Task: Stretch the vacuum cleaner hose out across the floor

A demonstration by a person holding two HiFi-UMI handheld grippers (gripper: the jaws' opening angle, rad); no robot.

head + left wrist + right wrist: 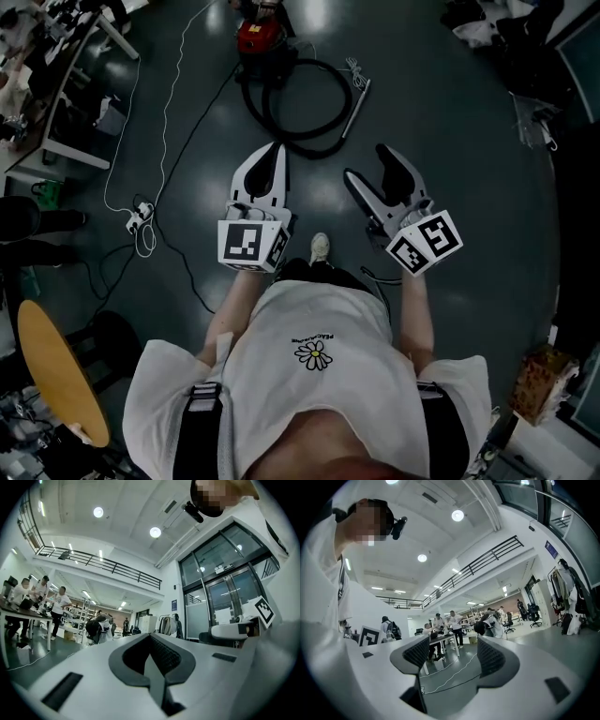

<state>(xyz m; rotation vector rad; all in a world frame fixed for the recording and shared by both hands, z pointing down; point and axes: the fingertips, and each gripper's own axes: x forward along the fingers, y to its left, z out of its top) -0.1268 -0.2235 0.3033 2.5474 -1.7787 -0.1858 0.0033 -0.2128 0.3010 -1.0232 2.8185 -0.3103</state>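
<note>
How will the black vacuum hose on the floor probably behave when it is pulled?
The hose lies in a loose loop, so it is probably floppy and will sag when lifted. Its metal wand looks rigid, likely easier to hold. The red vacuum cleaner may drag along if pulled hard.

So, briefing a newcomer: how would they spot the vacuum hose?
Find the red vacuum cleaner on the dark floor. The hose lies coiled beside it: a thick black loop, far fatter than the thin white cable nearby.
</note>
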